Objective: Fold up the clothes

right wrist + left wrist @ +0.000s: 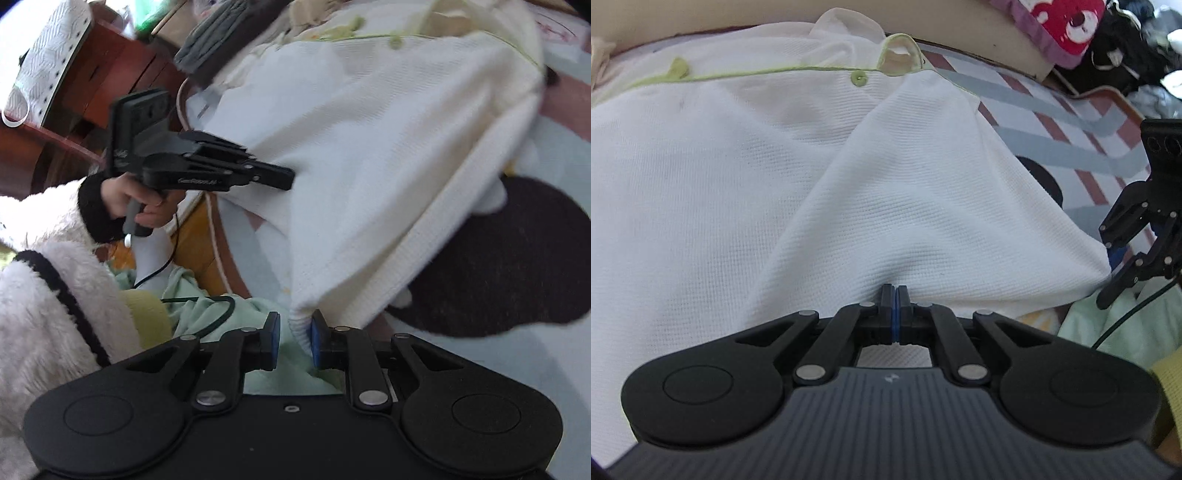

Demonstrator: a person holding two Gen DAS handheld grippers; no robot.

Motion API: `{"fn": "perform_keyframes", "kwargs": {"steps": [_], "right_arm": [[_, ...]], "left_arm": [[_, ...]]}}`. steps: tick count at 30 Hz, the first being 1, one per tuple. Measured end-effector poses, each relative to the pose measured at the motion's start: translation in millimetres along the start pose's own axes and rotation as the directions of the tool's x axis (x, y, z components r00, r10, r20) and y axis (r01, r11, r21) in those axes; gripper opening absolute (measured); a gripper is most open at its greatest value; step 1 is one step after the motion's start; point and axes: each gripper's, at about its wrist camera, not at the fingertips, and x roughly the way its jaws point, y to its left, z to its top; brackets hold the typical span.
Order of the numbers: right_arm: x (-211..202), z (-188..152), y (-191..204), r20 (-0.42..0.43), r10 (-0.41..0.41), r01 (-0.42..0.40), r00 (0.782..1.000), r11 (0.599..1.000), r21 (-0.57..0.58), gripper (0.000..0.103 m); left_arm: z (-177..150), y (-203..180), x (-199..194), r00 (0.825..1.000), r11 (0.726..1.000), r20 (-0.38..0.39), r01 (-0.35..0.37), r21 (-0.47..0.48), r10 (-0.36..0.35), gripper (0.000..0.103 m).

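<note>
A white waffle-knit garment with lime-green trim and a green button lies spread in front of me. My left gripper is shut on a fold of its near hem. In the right wrist view the same garment drapes across the surface, and the left gripper, held by a hand in a white fleece sleeve, pinches its edge. My right gripper stands with its blue pads on either side of the garment's lower corner; a small gap shows by the left pad. The right gripper also shows at that corner.
The garment rests on a plaid sheet with a dark brown patch. A mint-green cloth and a cable lie near me. A red and purple pillow, dark clothes, a grey folded item and wooden furniture stand around.
</note>
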Motion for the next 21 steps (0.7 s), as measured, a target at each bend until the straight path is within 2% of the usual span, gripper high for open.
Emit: {"fn": "perform_keyframes", "kwargs": {"steps": [3, 5, 7, 9, 10, 12, 14, 15, 17, 18, 19, 21], "right_arm": [[6, -1, 4, 0.029, -0.016, 0.016, 0.999, 1.0, 0.006, 0.027], [9, 1, 0, 0.071, -0.041, 0.038, 0.997, 0.998, 0.054, 0.036], [13, 1, -5, 0.119, -0.076, 0.063, 0.99, 0.992, 0.111, 0.036], [16, 0, -9, 0.148, -0.146, 0.119, 0.978, 0.977, 0.179, 0.005], [16, -1, -9, 0.141, -0.203, 0.171, 0.969, 0.962, 0.212, 0.004], [-1, -5, 2, 0.184, -0.313, 0.265, 0.932, 0.933, 0.245, 0.004], [-33, -13, 17, 0.287, -0.367, 0.294, 0.885, 0.918, 0.265, 0.003], [-45, -20, 23, 0.319, -0.378, 0.295, 0.869, 0.914, 0.279, 0.003], [-62, -33, 33, 0.36, -0.394, 0.297, 0.846, 0.908, 0.297, 0.003], [-71, -39, 39, 0.38, -0.402, 0.297, 0.833, 0.905, 0.305, 0.003], [-69, -45, 38, 0.365, -0.422, 0.316, 0.83, 0.894, 0.318, 0.003], [-51, -53, 31, 0.294, -0.471, 0.367, 0.832, 0.864, 0.346, 0.003]], "left_arm": [[-2, -3, -8, 0.999, 0.999, 0.011, -0.034, 0.031, 0.033, 0.005], [-4, -1, -25, 0.997, 0.998, 0.05, -0.052, 0.039, 0.05, 0.005], [-9, 12, -54, 0.991, 0.997, 0.11, -0.075, -0.004, 0.075, 0.008], [-21, 35, -88, 0.979, 0.99, 0.151, -0.127, -0.063, 0.135, 0.013], [-28, 49, -107, 0.968, 0.979, 0.156, -0.183, -0.084, 0.194, 0.017], [-46, 77, -141, 0.933, 0.943, 0.153, -0.308, -0.127, 0.325, 0.021], [-67, 104, -172, 0.875, 0.872, 0.108, -0.445, -0.205, 0.472, 0.022], [-79, 115, -184, 0.846, 0.83, 0.074, -0.497, -0.252, 0.529, 0.022], [-108, 131, -205, 0.817, 0.777, 0.036, -0.534, -0.333, 0.576, 0.026], [-122, 138, -214, 0.805, 0.751, 0.017, -0.545, -0.373, 0.592, 0.034], [-137, 144, -218, 0.807, 0.734, 0.003, -0.535, -0.417, 0.59, 0.04], [-161, 154, -218, 0.828, 0.719, -0.012, -0.493, -0.491, 0.56, 0.042]]}}
